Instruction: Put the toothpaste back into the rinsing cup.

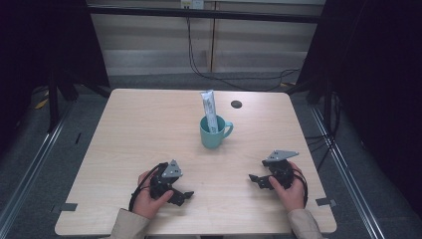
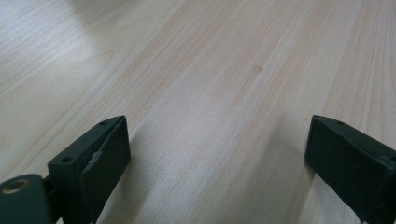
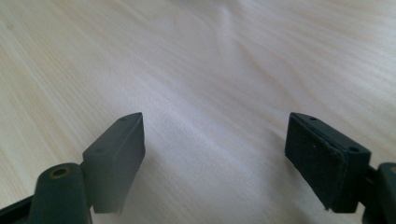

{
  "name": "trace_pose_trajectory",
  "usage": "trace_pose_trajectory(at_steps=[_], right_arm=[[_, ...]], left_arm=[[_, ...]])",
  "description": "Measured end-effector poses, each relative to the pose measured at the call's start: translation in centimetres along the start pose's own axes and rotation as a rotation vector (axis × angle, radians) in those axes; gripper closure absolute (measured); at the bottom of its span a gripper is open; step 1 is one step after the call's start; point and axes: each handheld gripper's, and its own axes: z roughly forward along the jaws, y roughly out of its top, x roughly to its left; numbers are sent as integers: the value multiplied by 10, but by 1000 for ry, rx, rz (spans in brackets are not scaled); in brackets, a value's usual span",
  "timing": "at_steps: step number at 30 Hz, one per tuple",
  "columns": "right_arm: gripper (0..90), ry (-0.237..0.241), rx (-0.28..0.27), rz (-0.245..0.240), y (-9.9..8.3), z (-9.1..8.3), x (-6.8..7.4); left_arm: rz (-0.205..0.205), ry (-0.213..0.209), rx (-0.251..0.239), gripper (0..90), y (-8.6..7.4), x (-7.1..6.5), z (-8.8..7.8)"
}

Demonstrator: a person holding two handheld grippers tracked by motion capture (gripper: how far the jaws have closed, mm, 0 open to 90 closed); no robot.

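While both hands rest low on the pale wooden table (image 1: 129,124), the left gripper (image 1: 185,195) at seven o'clock and the right gripper (image 1: 255,179) at five o'clock each hold their jaws wide with nothing between them. At the centre, toward twelve o'clock, a teal mug (image 1: 214,133) holds an upright white tube (image 1: 209,109), well apart from both grippers

one teal mug (image 1: 214,133), one white tube (image 1: 209,110), two claws, left claw (image 1: 186,195), right claw (image 1: 255,179)
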Motion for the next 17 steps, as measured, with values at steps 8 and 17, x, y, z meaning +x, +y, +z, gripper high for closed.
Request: trace_pose_trajectory(at_steps=[8, 17], right_arm=[[150, 0, -35, -7, -6, 1, 2], [144, -3, -33, -9, -6, 1, 3]], left_arm=[[0, 1, 0, 65, 0, 0, 0], [-4, 0, -3, 65, 0, -1, 0]])
